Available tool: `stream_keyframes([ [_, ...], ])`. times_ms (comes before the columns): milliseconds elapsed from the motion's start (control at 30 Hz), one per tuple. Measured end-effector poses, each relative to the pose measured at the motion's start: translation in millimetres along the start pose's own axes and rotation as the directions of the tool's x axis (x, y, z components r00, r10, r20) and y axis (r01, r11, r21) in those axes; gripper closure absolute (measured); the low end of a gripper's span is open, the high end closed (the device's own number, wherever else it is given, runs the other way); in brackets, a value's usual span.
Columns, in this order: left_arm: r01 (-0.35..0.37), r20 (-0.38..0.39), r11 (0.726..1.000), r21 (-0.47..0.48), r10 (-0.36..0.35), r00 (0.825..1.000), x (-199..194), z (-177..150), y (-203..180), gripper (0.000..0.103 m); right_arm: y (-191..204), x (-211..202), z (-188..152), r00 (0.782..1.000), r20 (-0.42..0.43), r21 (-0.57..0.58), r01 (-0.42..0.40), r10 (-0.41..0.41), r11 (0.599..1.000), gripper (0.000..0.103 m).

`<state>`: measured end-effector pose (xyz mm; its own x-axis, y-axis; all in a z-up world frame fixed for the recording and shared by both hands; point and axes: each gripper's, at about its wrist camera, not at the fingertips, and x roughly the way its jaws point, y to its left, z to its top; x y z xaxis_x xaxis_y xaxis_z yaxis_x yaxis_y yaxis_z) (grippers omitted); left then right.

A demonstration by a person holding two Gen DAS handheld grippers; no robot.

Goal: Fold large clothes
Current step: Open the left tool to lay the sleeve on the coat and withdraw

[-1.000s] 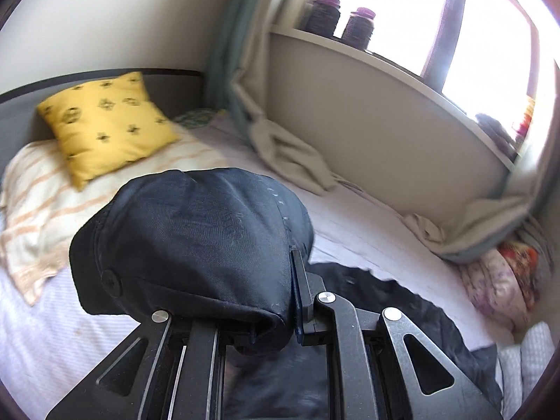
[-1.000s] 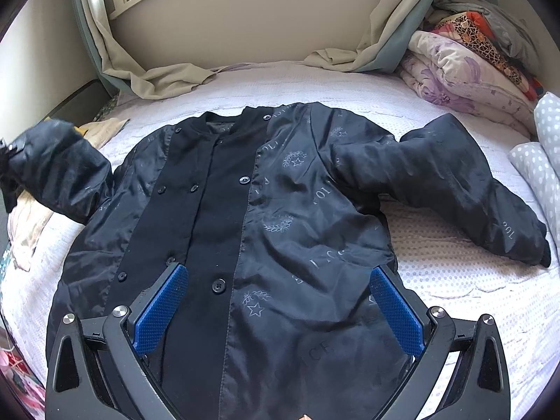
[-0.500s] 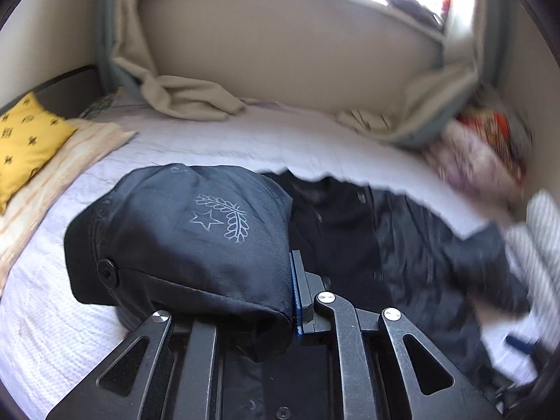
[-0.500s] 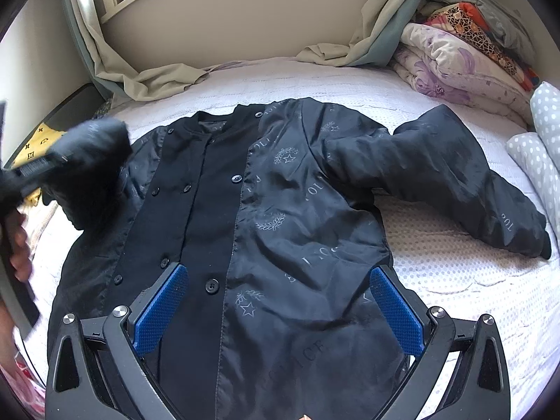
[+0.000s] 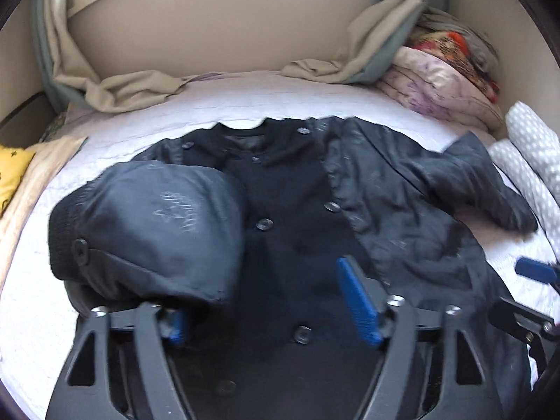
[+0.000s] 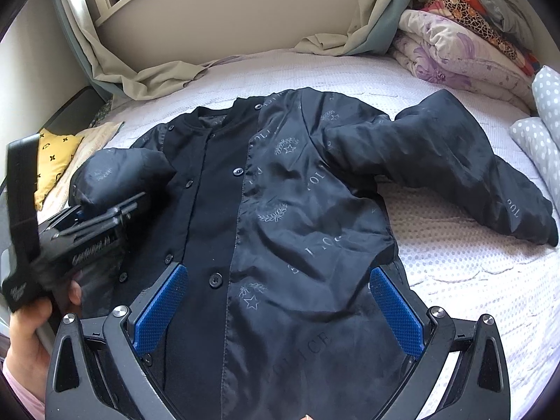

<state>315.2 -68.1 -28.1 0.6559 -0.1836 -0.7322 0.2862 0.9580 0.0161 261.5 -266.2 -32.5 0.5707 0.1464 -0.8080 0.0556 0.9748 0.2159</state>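
A black buttoned jacket [image 6: 280, 210] lies front-up on the white bed, also in the left wrist view [image 5: 297, 227]. Its left sleeve [image 5: 150, 231] is folded in over the jacket's left side and drapes over my left gripper's left finger. My left gripper [image 5: 269, 304] now stands open, its right blue pad [image 5: 357, 301] clear of cloth; it also shows in the right wrist view [image 6: 101, 217]. The right sleeve [image 6: 472, 168] lies spread out to the right. My right gripper [image 6: 280, 315] is open and empty above the jacket's hem.
A yellow cushion [image 6: 52, 164] lies at the left on a striped towel. Folded quilts [image 6: 465, 42] and dotted pillows [image 6: 539, 126] sit at the right. Beige curtains [image 6: 147, 73] bunch along the wall behind the bed.
My left gripper swung right, carrying the left sleeve in over the jacket, and its jaws have opened. My right gripper has stayed nearly still and open.
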Motion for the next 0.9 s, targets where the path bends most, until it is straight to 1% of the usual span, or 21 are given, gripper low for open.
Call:
stream_keyframes([
  [67, 0.022, -0.023, 1.0, 0.015, -0.022, 1.0, -1.5, -4.8, -7.4, 0.022, 0.0, 0.4, -0.2, 1.0, -0.004, -0.002, 0.003, -0.003, 1.0, 0.0],
  [200, 0.058, -0.05, 0.998, -0.001, -0.058, 0.997, -9.6, -11.5, -9.9, 0.022, 1.8, 2.3, -1.2, 1.0, -0.02, -0.019, 0.01, -0.01, 1.0, 0.0],
  [233, 0.059, -0.05, 0.998, -0.003, -0.059, 0.997, -14.0, -13.2, -9.4, 0.022, 2.6, 2.4, -1.9, 1.0, -0.023, -0.025, 0.012, -0.012, 1.0, 0.0],
  [300, 0.056, -0.047, 0.998, 0.006, -0.055, 0.997, -26.5, -17.4, -8.7, 0.017, 4.9, 3.3, -3.0, 0.999, -0.029, -0.04, 0.014, -0.015, 0.999, 0.0],
  [433, 0.045, -0.055, 0.999, 0.03, -0.043, 0.998, -43.9, -26.4, -9.1, 0.011, 11.7, 9.9, -6.4, 0.998, -0.063, -0.061, -0.01, 0.006, 0.998, 0.0],
  [500, 0.049, -0.064, 0.999, 0.017, -0.048, 0.997, -49.1, -32.8, -5.7, 0.011, 16.6, 16.2, -10.8, 0.996, -0.085, -0.074, -0.012, 0.006, 0.997, 0.0],
  [600, 0.055, -0.072, 0.998, 0.004, -0.054, 0.996, -58.6, -44.3, 1.1, 0.011, 27.5, 25.3, -20.7, 0.994, -0.111, -0.123, 0.0, -0.014, 0.992, 0.0],
  [667, 0.029, -0.067, 1.0, 0.013, -0.028, 0.997, -67.0, -52.0, 6.0, 0.011, 32.3, 30.0, -26.3, 0.992, -0.12, -0.15, 0.01, -0.028, 0.989, 0.0],
  [767, -0.02, -0.039, 1.0, 0.011, 0.02, 0.999, -80.6, -59.4, 18.6, 0.011, 38.9, 38.2, -34.1, 0.988, -0.144, -0.19, 0.023, -0.051, 0.981, 0.0],
  [800, -0.029, -0.034, 1.0, -0.002, 0.028, 0.999, -83.1, -59.7, 23.5, 0.011, 40.3, 41.4, -36.2, 0.987, -0.152, -0.199, 0.028, -0.059, 0.98, 0.0],
  [900, -0.064, -0.015, 0.995, -0.077, 0.063, 0.998, -90.6, -54.5, 50.7, 0.011, 41.7, 49.6, -42.9, 0.981, -0.174, -0.214, 0.053, -0.091, 0.975, 0.0],
])
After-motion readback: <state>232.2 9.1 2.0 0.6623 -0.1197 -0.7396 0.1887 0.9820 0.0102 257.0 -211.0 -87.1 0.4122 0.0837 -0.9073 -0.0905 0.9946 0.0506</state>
